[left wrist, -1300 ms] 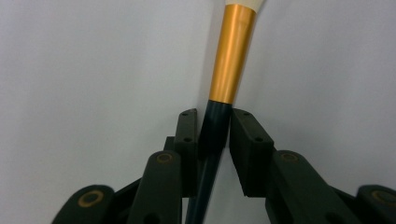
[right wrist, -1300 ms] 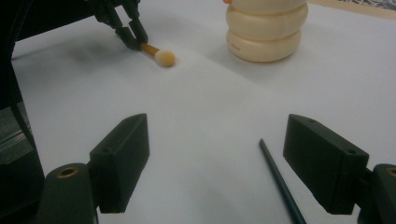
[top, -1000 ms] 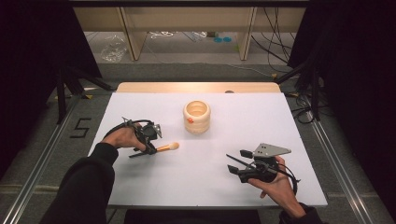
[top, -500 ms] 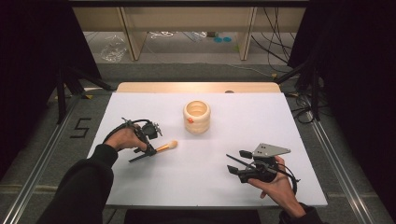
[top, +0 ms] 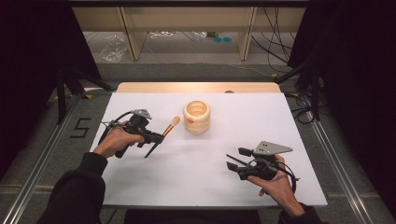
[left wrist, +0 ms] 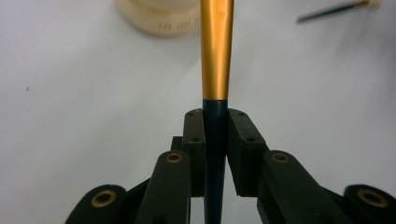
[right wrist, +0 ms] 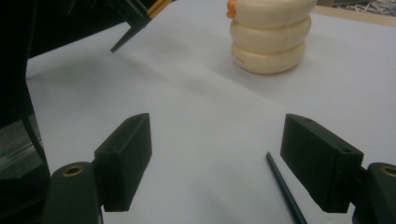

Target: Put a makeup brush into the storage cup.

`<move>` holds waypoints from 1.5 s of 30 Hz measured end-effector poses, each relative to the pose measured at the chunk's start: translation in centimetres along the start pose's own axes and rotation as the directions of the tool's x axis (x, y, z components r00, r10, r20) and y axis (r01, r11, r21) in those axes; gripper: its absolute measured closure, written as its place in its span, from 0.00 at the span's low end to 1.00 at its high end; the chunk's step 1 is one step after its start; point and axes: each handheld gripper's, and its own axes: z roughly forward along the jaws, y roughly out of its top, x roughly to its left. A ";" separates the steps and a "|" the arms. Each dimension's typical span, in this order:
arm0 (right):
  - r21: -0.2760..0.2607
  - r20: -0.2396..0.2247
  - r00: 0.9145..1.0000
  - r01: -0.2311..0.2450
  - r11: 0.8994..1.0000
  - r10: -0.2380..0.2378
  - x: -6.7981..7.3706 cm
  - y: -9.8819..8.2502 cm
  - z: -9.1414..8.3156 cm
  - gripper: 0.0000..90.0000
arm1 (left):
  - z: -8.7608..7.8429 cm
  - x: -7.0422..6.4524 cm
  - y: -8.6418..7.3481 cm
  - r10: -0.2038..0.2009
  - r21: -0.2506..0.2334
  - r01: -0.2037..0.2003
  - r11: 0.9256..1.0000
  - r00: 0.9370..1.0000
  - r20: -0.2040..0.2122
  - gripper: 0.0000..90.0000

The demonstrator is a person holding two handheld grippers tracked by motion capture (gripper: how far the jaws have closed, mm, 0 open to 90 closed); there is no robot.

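Since the earlier frame the left gripper [top: 154, 140] has risen off the table [top: 201, 186] and tilted, carrying the makeup brush [top: 169, 127] with it, so the bristle head now points up and toward the holder instead of lying low over the white surface. Its jaws are clenched on the brush's dark handle just below the gold ferrule, as the left gripper view shows [left wrist: 215, 140], with the ferrule running straight up between the pads. The dark tail of the handle sticks out below the jaws and slants down toward the table without my being able to tell if it touches.

Just beyond the bristle tip stands the cream ribbed holder [top: 196, 116], upright near the middle of the table, with a small orange spot on its side; brush and holder are near but apart.

At the near right edge, the right gripper [top: 233, 162] has kept its place, jaws spread wide with nothing between them. In the right gripper view a second thin dark brush handle [right wrist: 280, 184] lies on the table just inside the right-hand jaw.
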 end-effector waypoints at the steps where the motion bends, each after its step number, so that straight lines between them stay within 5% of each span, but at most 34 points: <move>1: -0.020 -0.009 1.000 -0.004 1.000 0.004 -0.1 0.2 0.1 0.29 | -0.1 -0.6 -0.1 -0.017 -0.059 0.018 0.998 1.000 0.018 0.87; 2: -0.048 -0.018 1.000 -0.010 0.999 0.010 -0.1 0.3 0.3 0.29 | -0.1 -0.6 -0.1 -0.017 -0.059 0.018 0.998 1.000 0.018 0.87; 5: -0.078 -0.040 0.999 -0.019 0.997 0.016 0.0 0.7 0.5 0.30 | 0.0 -1.4 -0.3 -0.059 -0.157 0.068 0.985 0.996 0.065 0.87; 14: -0.102 -0.072 0.997 -0.043 0.994 0.036 0.1 1.3 1.4 0.30 | 1.2 -3.7 -0.5 -0.044 -0.272 0.065 0.960 0.996 0.081 0.87; 16: -0.102 -0.077 0.996 -0.056 0.993 0.049 0.2 1.4 1.6 0.30 | 1.4 -4.3 -0.7 -0.062 -0.315 0.085 0.945 0.995 0.084 0.87; 19: -0.102 -0.079 0.995 -0.065 0.993 0.057 0.2 1.7 2.0 0.30 | 1.8 -4.7 -0.9 -0.040 -0.263 0.060 0.963 0.996 0.080 0.87; 20: -0.089 -0.083 0.995 -0.058 0.994 0.051 0.2 1.8 2.1 0.30 | 1.9 -4.9 -1.0 -0.029 -0.273 0.025 0.962 1.000 -0.010 0.87; 21: -0.084 -0.078 0.996 -0.055 0.995 0.048 0.2 1.8 2.0 0.30 | 1.9 -4.9 -1.0 0.000 -0.244 -0.018 0.970 0.997 -0.072 0.87; 22: -0.085 -0.086 0.995 -0.056 0.995 0.049 0.2 1.8 1.9 0.30 | 1.9 -4.9 -1.0 0.000 -0.244 -0.018 0.970 0.997 -0.072 0.87; 23: -0.085 -0.086 0.995 -0.056 0.995 0.049 0.2 1.8 1.9 0.30 | 1.8 -4.9 -1.2 -0.018 -0.278 -0.015 0.960 0.993 -0.114 0.87; 24: -0.084 -0.063 0.997 -0.038 0.996 0.033 0.1 1.8 1.9 0.30 | 1.6 -4.7 -1.2 -0.027 -0.254 0.009 0.967 0.997 -0.069 0.87; 25: -0.084 -0.063 0.997 -0.038 0.996 0.033 0.1 1.8 1.9 0.30 | 1.6 -4.7 -1.2 -0.027 -0.254 0.009 0.967 0.997 -0.069 0.87; 26: -0.089 -0.058 0.998 -0.045 0.995 0.040 0.0 1.8 1.9 0.30 | 1.5 -4.9 -1.2 -0.023 -0.285 -0.004 0.959 0.995 -0.093 0.87; 30: -0.096 -0.067 0.997 -0.055 0.994 0.049 -0.1 1.8 2.4 0.29 | 1.3 -5.5 -1.1 -0.017 -0.300 0.001 0.954 0.999 -0.049 0.87; 37: -0.103 -0.080 0.996 -0.055 0.993 0.047 -0.1 2.2 2.9 0.29 | 0.9 -6.7 -1.0 -0.022 -0.366 0.014 0.931 1.000 -0.018 0.87; 45: -0.120 -0.103 0.994 -0.052 0.991 0.040 0.5 3.1 4.0 0.30 | 1.1 -7.6 -0.8 -0.014 -0.385 0.014 0.923 1.000 0.004 0.87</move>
